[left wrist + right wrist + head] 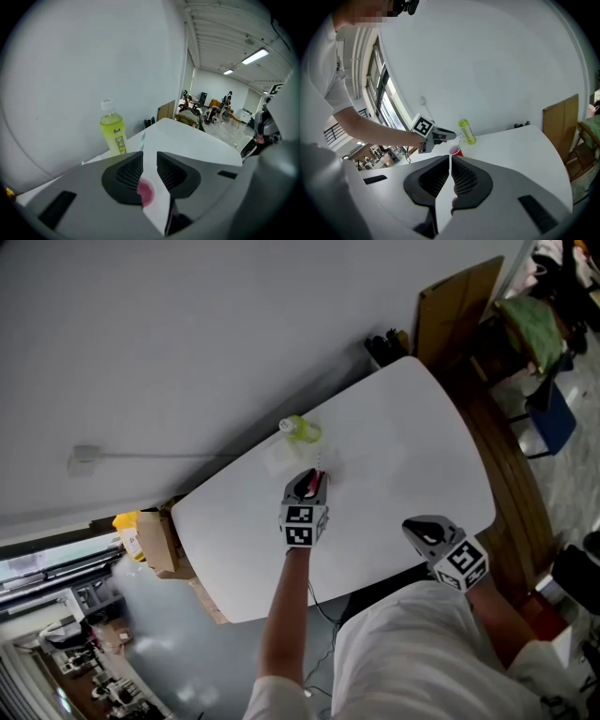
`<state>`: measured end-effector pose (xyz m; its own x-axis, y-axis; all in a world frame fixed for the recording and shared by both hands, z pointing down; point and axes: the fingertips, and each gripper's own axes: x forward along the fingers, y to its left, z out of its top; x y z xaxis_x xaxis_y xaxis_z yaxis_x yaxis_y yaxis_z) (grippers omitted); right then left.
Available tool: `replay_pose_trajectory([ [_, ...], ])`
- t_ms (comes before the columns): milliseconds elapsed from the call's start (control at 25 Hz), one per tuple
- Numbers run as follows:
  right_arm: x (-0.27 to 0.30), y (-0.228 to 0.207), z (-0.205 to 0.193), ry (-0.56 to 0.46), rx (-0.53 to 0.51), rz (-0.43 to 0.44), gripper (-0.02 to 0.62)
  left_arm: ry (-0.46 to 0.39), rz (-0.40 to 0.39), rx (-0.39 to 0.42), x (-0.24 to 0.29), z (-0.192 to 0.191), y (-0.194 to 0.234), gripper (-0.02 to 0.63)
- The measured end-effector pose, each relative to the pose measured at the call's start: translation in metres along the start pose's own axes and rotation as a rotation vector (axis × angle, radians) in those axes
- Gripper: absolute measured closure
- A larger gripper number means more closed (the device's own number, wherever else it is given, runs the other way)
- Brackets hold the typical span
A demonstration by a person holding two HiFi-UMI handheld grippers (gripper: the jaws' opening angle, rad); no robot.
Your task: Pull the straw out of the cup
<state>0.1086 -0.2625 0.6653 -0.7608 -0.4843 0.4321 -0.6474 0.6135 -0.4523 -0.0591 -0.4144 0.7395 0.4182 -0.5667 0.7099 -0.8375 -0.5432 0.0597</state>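
Observation:
A small red cup (455, 151) stands on the white table (403, 446), with a white, teal-striped straw (142, 139) rising from it. My left gripper (309, 480) hangs right over the cup, pointing down at it. Its jaws are open, with the straw in the gap between them and neither pad pressing on it; the cup's pink inside (146, 192) shows below through the gap. In the right gripper view the left gripper (451, 136) reaches the straw's top (461, 136). My right gripper (419, 529) hovers shut and empty at the table's near edge, well apart from the cup.
A green drink bottle (301, 429) stands just behind the cup near the wall; it is also in the left gripper view (114, 130). A wooden board (457, 310) leans at the table's far right. A cardboard box (157, 542) with a yellow thing sits beyond the left end.

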Motion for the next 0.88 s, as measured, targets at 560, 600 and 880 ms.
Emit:
replay_pose_trajectory([
  [560, 0.0, -0.026, -0.005, 0.006, 0.059, -0.036, 0.555, 0.137, 0.042, 0.019, 0.047, -0.017, 0.02, 0.502],
  [600, 0.001, -0.027, -0.005, 0.008, 0.061, -0.038, 0.555, 0.135, 0.042, 0.021, 0.048, -0.016, 0.02, 0.504],
  [880, 0.007, -0.031, -0.004, 0.012, 0.073, -0.032, 0.555, 0.114, 0.059, 0.026, 0.048, -0.016, 0.026, 0.571],
])
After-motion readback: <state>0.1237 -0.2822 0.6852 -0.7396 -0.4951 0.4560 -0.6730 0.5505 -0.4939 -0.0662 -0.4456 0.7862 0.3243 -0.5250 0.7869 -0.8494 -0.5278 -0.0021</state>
